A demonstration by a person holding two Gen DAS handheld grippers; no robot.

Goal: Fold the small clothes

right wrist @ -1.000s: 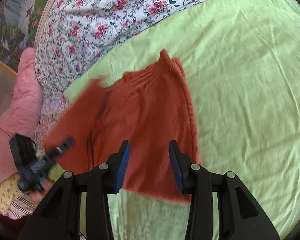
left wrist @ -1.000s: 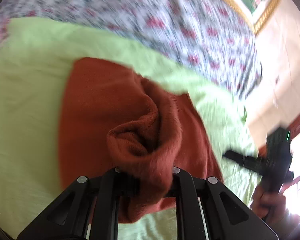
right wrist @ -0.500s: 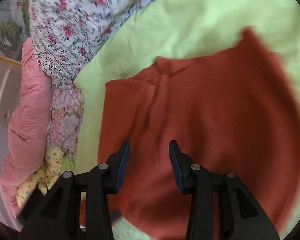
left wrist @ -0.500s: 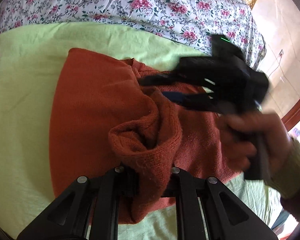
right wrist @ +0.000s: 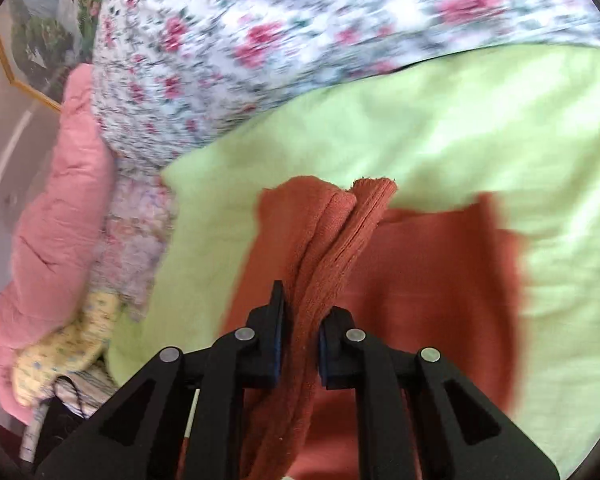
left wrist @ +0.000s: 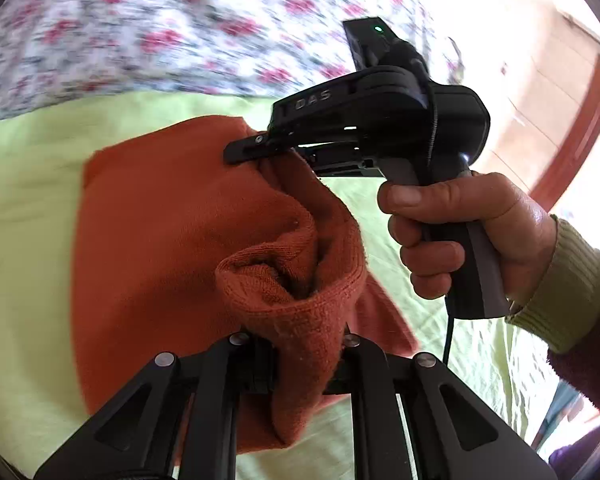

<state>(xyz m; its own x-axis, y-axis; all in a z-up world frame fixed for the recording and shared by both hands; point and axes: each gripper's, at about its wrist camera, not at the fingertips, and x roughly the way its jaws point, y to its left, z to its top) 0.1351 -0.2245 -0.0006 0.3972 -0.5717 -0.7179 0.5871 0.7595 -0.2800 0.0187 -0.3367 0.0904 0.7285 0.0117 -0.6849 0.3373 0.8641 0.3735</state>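
Observation:
A rust-orange knit garment lies on a light green sheet. My left gripper is shut on a bunched edge of the garment and holds it up off the sheet. My right gripper is shut on another gathered edge of the same garment; the cloth rises in a ridge from its jaws. In the left wrist view the right gripper pinches the garment's far edge, held by a hand.
A floral bedspread covers the bed beyond the green sheet. A pink quilt and a yellow patterned cloth lie at the left. A door and wall stand to the right.
My right gripper was open over the garment; it has moved in to the garment's far edge and shut on it. My left gripper has kept its hold and lifted slightly.

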